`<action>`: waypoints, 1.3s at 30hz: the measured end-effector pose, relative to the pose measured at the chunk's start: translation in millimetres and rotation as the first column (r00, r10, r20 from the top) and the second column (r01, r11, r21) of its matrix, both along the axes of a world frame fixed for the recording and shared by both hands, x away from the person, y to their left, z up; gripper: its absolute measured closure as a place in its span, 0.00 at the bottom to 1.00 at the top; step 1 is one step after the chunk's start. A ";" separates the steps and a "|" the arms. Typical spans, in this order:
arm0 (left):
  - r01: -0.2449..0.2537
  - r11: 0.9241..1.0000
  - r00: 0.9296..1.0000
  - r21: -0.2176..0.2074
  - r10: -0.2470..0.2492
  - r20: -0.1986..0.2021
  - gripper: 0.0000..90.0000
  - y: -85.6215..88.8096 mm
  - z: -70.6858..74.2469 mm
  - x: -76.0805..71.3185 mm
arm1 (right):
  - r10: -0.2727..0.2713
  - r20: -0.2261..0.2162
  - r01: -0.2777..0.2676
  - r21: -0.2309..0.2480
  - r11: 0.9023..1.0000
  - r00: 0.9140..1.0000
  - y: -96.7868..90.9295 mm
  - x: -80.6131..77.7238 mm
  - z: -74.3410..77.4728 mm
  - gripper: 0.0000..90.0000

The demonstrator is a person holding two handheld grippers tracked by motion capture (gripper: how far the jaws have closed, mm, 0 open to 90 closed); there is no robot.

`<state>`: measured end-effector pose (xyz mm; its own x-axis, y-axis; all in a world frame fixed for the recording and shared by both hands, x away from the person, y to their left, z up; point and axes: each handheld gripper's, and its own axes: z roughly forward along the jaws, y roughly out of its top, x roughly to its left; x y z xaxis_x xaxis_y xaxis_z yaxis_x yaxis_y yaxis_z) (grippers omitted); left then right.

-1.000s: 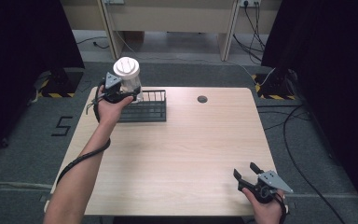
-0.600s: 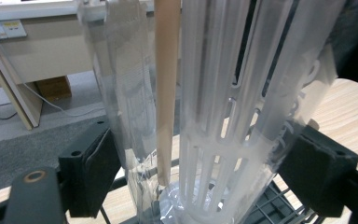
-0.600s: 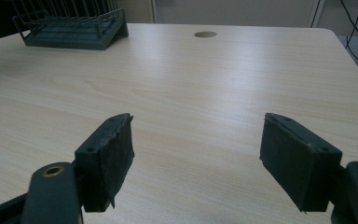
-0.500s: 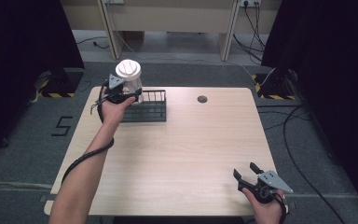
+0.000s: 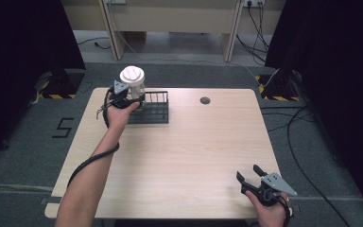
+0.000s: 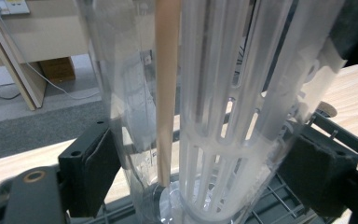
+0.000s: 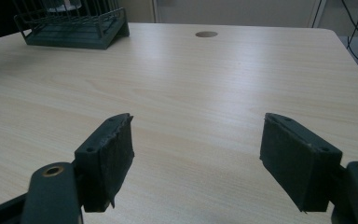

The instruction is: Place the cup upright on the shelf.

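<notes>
A clear tumbler (image 5: 132, 81) with a white lid and a slotted white insert stands upright over the left end of a dark wire rack (image 5: 153, 109) at the table's far left. My left gripper (image 5: 125, 97) is shut on the tumbler's lower body. In the left gripper view the tumbler (image 6: 214, 116) sits between the two black pads (image 6: 89, 173) of the left gripper (image 6: 203, 175), with rack wires (image 6: 342, 136) below it. I cannot tell whether its base touches the rack. My right gripper (image 5: 247, 172) is open with nothing in it near the front right corner; in its own view the right gripper (image 7: 198, 149) has its jaws wide apart.
The light wooden table (image 5: 194, 151) has a round cable hole (image 5: 205, 100) at the far middle. In the right gripper view the rack (image 7: 74, 29) and the hole (image 7: 206, 34) lie far ahead. Cables and dark curtains surround the table.
The left gripper and the tumbler have sunk slightly toward the rack. The right gripper has not moved.
</notes>
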<state>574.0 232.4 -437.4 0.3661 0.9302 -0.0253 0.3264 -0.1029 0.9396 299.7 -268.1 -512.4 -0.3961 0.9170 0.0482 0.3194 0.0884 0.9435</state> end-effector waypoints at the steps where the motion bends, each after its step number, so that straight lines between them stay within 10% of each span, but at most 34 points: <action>1: 0.000 1.000 1.000 0.001 0.000 -0.002 0.20 -1.0 -1.3 0.3 | 0.000 0.001 0.000 0.000 1.000 1.000 0.0 0.0 0.0 0.29; 39: -0.023 0.999 1.000 -0.027 0.022 -0.015 0.16 -7.0 -14.2 -9.3 | 0.004 -0.012 -0.004 0.006 1.000 1.000 1.3 -0.7 0.1 0.29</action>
<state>564.7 225.4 -451.6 0.3447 0.9370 -0.0560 0.3417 -0.0697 0.9372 299.0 -266.8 -512.3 -0.3991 0.9150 0.0585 0.3306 0.0841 0.9400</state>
